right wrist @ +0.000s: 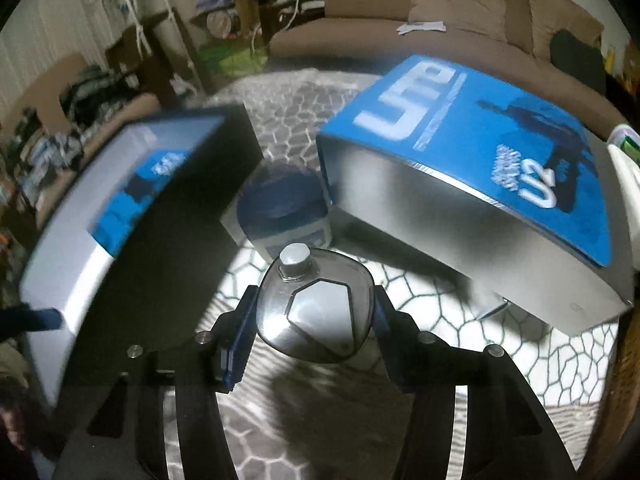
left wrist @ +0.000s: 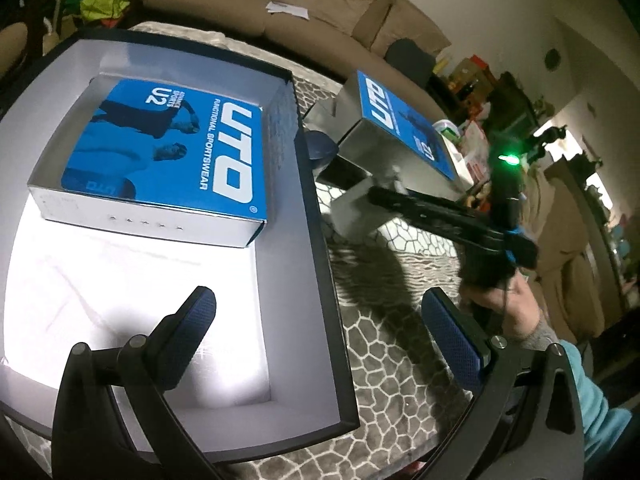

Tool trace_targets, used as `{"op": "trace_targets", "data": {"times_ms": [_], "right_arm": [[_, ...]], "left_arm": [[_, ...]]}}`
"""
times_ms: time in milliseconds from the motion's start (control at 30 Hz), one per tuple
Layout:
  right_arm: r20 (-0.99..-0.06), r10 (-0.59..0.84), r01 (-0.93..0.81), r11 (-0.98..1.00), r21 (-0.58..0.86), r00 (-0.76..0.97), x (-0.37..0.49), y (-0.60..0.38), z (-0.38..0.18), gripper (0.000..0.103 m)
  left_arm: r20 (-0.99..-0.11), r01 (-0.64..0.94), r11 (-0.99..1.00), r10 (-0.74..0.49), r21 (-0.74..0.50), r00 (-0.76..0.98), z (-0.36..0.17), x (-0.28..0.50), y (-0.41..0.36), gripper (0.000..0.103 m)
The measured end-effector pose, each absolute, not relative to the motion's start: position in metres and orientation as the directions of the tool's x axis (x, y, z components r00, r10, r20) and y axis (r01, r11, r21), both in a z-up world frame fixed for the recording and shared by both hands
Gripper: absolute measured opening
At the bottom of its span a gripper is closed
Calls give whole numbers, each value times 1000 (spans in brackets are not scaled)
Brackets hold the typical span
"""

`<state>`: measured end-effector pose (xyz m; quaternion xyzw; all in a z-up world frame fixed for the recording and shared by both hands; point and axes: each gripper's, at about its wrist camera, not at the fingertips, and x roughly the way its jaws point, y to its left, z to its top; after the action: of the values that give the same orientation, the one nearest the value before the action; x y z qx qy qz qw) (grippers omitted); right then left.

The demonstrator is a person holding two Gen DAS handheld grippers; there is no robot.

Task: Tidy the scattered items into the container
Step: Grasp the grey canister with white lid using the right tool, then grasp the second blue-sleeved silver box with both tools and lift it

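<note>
Right gripper [right wrist: 314,312] squeezing the shiny grey metal lump [right wrist: 316,308] above the patterned table, left gripper [left wrist: 320,340] wide open; best carried slowly over the big black-edged box [left wrist: 316,216].

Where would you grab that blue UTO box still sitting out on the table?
Across its short width, coming down from above, I'd guess. The UTO box lies flat, blue face up, with plain grey side walls for the pads to press. The open left gripper looks wide enough; the right gripper is shut on a shiny glass bottle.
</note>
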<state>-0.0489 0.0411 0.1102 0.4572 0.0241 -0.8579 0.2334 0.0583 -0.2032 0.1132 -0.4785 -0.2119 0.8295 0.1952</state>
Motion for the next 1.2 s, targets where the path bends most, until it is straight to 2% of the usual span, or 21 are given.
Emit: {"op": "trace_targets", "data": {"times_ms": [200,467,600,667,733,800,867,1000,1100,1200], "right_arm": [[-806,-330,422,-900,111,-492,-36,52,122,56],[-850,-279,400,-912,89,-447,-27,71,82,56],[-836,-330,394,-906,151,-438,-22,82,82,59],[-817,-360,396,-901,179,-450,-20,90,92,66],[-787,-405,383,-894,233,-465,-18,106,108,68],[-744,-451,352,-885,304,-493,-19,131,125,71],[-681,-507,269,-861,432,-529,-25,172,139,80],[-588,-571,99,-760,643,-573,-47,244,139,81],[-602,-539,33,-760,649,-589,-68,271,131,82],[-595,-571,-25,-709,705,-565,-89,289,111,82]], "left_arm": [[-715,-123,-835,526,-536,-460,114,56,-194,103],[-695,-154,-814,562,-560,-449,138,20,-165,103],[-688,-148,-798,584,-585,-431,151,-17,-151,103],[-681,-138,-784,600,-606,-420,153,-36,-145,103],[-671,-117,-765,619,-634,-408,152,-58,-138,103],[-660,-82,-736,646,-672,-385,146,-82,-133,103],[-669,-46,-729,649,-683,-362,139,-104,-127,103],[-694,11,-731,642,-682,-324,118,-143,-112,103],[-742,19,-781,584,-624,-330,108,-159,-99,103],[-793,-1,-839,515,-544,-327,106,-175,-85,103]]}}
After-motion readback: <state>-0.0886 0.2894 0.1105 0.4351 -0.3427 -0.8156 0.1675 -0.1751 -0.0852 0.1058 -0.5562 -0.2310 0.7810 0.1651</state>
